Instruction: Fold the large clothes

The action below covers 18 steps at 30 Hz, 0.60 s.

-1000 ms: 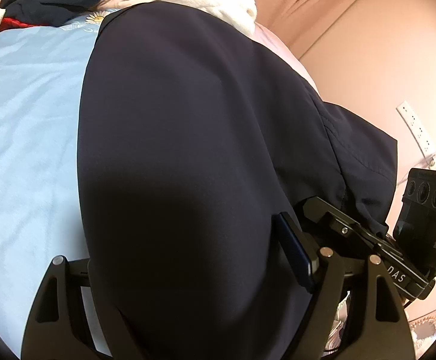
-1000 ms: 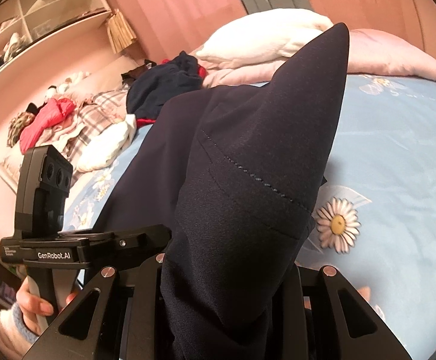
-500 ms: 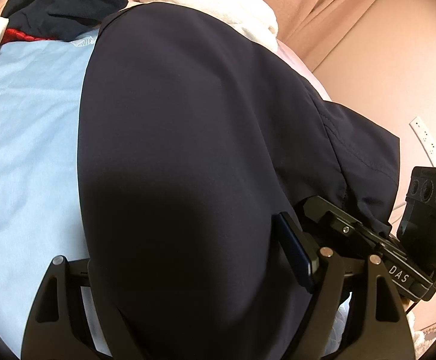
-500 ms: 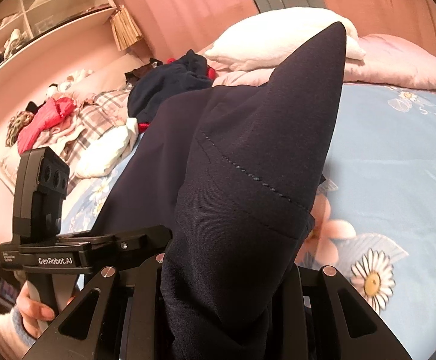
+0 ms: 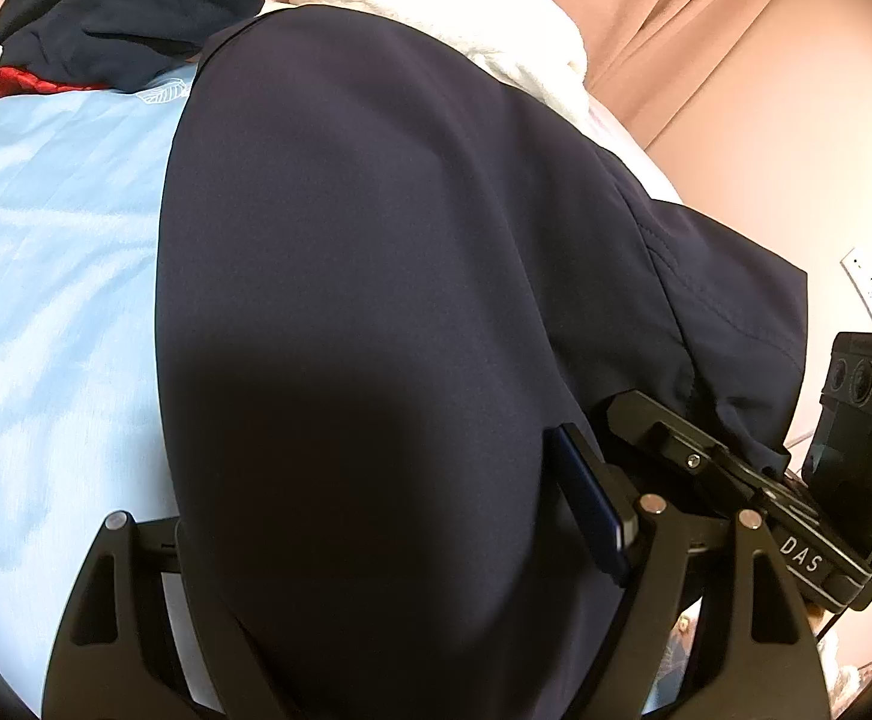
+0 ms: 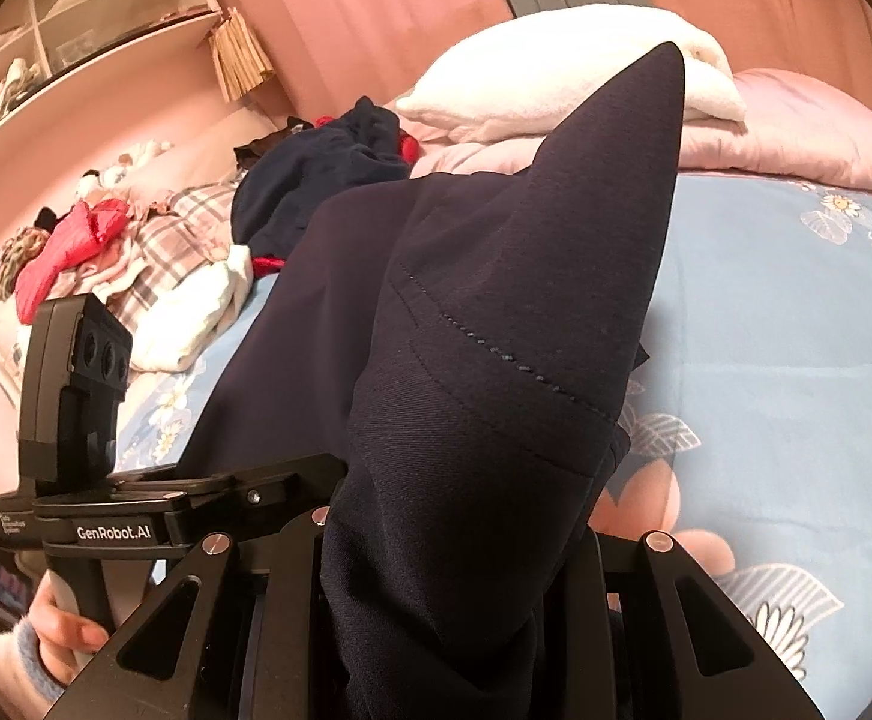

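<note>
A large dark navy garment [image 5: 375, 300] is stretched over the light blue bed sheet [image 5: 45, 300]. My left gripper [image 5: 387, 540] is shut on one edge of it; the cloth drapes over and hides the fingertips. My right gripper [image 6: 454, 570] is shut on another hemmed edge of the same garment [image 6: 496, 360], which rises in a peak in front of the camera. The right gripper's body shows at the right of the left wrist view [image 5: 796, 510], and the left gripper's body at the left of the right wrist view [image 6: 105, 480].
A white folded blanket [image 6: 586, 72] and a pink duvet [image 6: 796, 126] lie at the head of the bed. A pile of other clothes [image 6: 165, 228], with a dark one [image 6: 327, 174], lies at the left. Shelves [image 6: 75, 30] and curtains stand behind. A wall socket [image 5: 868, 282] is at the right.
Both grippers have moved along the bed toward its head with the garment still held; the pillows and the clothes pile look nearer, and the flower prints on the sheet have slid back.
</note>
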Each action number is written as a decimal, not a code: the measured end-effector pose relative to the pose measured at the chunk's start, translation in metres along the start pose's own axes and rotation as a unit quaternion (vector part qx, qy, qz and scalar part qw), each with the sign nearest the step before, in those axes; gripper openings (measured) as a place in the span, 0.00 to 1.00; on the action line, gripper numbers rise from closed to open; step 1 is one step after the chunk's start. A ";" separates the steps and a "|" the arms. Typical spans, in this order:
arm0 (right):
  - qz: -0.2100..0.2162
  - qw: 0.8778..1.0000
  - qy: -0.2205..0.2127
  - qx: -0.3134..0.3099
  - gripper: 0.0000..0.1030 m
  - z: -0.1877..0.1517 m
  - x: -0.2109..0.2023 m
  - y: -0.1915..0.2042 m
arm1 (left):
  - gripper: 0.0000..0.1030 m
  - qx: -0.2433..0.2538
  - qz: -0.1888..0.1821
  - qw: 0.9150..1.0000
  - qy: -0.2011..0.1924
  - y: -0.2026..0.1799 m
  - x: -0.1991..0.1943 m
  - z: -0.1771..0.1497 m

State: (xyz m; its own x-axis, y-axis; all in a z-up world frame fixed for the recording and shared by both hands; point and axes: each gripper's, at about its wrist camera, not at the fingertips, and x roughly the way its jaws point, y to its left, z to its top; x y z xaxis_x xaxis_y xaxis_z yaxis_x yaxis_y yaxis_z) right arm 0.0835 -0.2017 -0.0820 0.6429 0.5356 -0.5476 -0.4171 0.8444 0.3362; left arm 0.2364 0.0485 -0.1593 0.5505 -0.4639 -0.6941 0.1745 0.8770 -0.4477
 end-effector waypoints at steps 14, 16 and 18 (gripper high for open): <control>-0.005 1.000 0.017 0.013 0.29 0.001 0.013 -0.008 | 0.79 -0.002 0.011 1.000 0.016 -0.007 0.001 -0.001; -0.006 1.000 0.019 0.014 0.29 0.004 0.016 -0.010 | 0.79 -0.002 0.014 1.000 0.018 -0.009 0.000 0.000; -0.008 1.000 0.022 0.015 0.29 0.004 0.016 -0.011 | 0.79 -0.003 0.017 1.000 0.020 -0.011 0.000 0.004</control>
State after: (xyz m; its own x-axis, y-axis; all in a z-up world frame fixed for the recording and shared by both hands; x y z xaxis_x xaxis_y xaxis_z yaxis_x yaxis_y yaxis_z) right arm 0.1008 -0.2021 -0.0912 0.6197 0.5222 -0.5859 -0.3870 0.8528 0.3507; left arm 0.2377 0.0387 -0.1523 0.5222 -0.4391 -0.7311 0.1522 0.8915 -0.4268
